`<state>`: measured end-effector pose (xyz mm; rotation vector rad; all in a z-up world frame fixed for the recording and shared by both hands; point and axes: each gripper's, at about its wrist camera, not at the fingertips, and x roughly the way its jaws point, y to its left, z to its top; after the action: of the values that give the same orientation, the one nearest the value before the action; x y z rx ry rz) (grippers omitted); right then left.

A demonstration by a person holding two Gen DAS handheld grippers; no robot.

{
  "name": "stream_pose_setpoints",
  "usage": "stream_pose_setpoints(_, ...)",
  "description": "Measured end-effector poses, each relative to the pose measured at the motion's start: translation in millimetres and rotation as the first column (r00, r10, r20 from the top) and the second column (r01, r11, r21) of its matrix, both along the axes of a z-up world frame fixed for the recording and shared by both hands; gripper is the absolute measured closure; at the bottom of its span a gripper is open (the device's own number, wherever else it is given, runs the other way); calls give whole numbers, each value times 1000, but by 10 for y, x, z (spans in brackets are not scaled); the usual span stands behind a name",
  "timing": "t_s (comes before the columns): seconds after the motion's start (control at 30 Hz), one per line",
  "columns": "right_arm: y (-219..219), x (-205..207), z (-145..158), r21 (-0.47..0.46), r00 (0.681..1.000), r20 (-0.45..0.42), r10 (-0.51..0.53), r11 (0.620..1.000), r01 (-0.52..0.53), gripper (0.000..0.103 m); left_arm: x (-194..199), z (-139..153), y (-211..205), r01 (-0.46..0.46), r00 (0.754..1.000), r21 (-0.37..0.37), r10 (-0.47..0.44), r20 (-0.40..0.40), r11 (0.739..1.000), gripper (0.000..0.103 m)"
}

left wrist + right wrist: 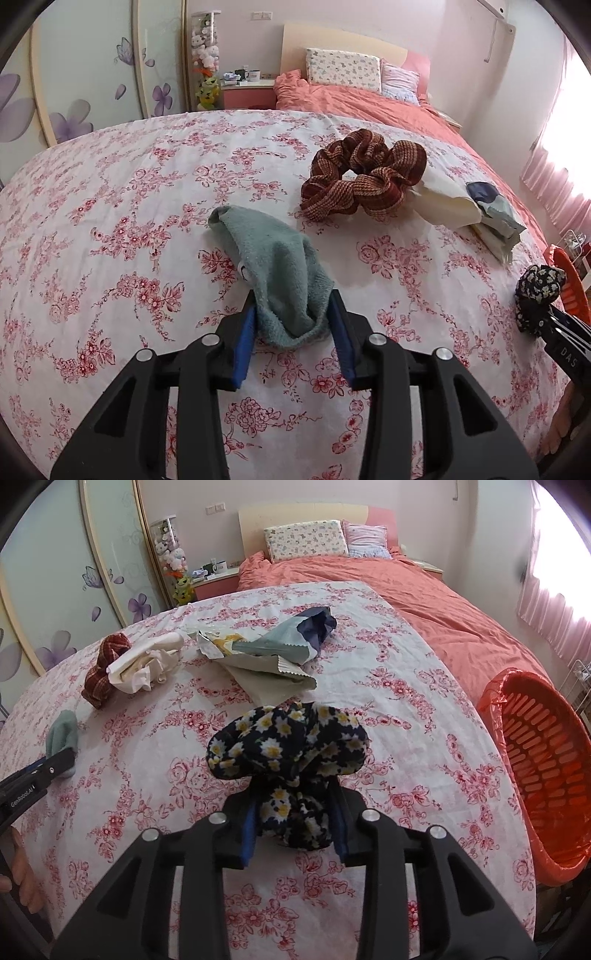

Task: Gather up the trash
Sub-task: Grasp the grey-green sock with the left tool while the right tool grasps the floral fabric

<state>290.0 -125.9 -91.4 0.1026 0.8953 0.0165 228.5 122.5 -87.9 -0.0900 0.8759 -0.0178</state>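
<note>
Snack wrappers (pixel 266 653) upper centre on table (pixel 406 738); our left gripper (pixel 291 317) jaws clamp green cloth (pixel 273 266), right gripper (pixel 295 812) jaws clamp daisy scrunchie (pixel 288 746).

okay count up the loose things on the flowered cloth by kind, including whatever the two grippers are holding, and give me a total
Scrunchies: 2, the plaid scrunchie and the daisy scrunchie in the right gripper.
Socks: 1, the green sock in the left gripper.
Crumpled paper: 1.
Snack wrappers: 2, as far as I can tell.
Total: 6.
</note>
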Motion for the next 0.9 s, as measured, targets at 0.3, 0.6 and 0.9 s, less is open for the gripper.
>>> stream_pose_setpoints(0.3, -27, -17, -7, 16, 1000, 0, 1, 1000, -1, 62, 26, -18, -91, -3, 1000, 56, 4, -15, 998, 40)
stream_pose_setpoints(0.6, -54, -8, -6, 30, 1000, 1, 2, 1000, -2, 61, 19, -16, -68, -17, 1000, 48, 18, -15, 999, 40)
stream_pose_setpoints(0.9, -84, -25, -5, 55, 1000, 4, 1, 998, -1, 60, 10, -10, -8, -34, 999, 7, 34, -6, 999, 40)
